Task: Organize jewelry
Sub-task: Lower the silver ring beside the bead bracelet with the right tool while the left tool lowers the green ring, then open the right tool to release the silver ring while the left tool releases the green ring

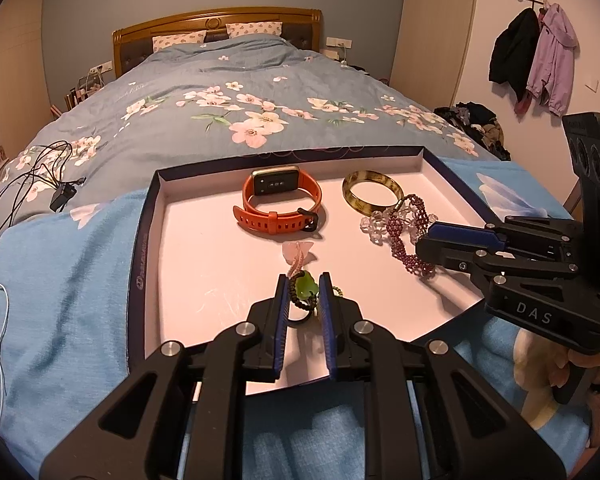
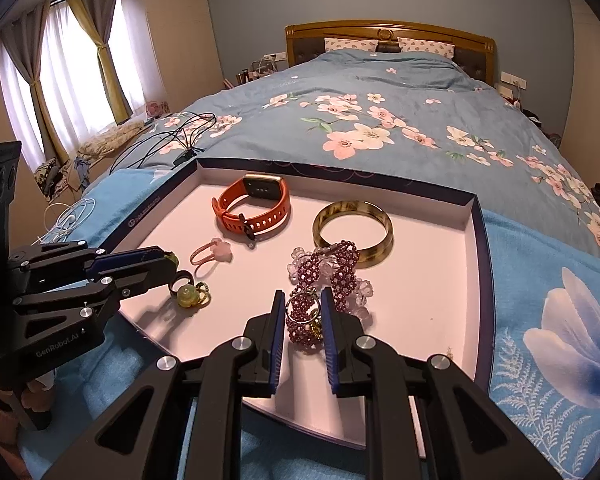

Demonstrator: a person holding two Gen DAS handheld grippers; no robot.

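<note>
Jaws of left gripper (image 1: 303,294) bracket the green-bead bracelet (image 1: 305,289); right gripper (image 2: 304,308) brackets the purple beaded bracelet (image 2: 320,280). Firm clamping undeterminable for either. Advise lifting slowly, keeping strands clear of the crystal beads (image 2: 360,294) and tray (image 1: 148,216).

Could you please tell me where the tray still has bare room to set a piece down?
Bare liner lies left of the orange watch, along the tray wall, and right of the purple bead bracelet. It is crowded between the bangle and green pendant.

Dim warm light; fisheye-warped edges
</note>
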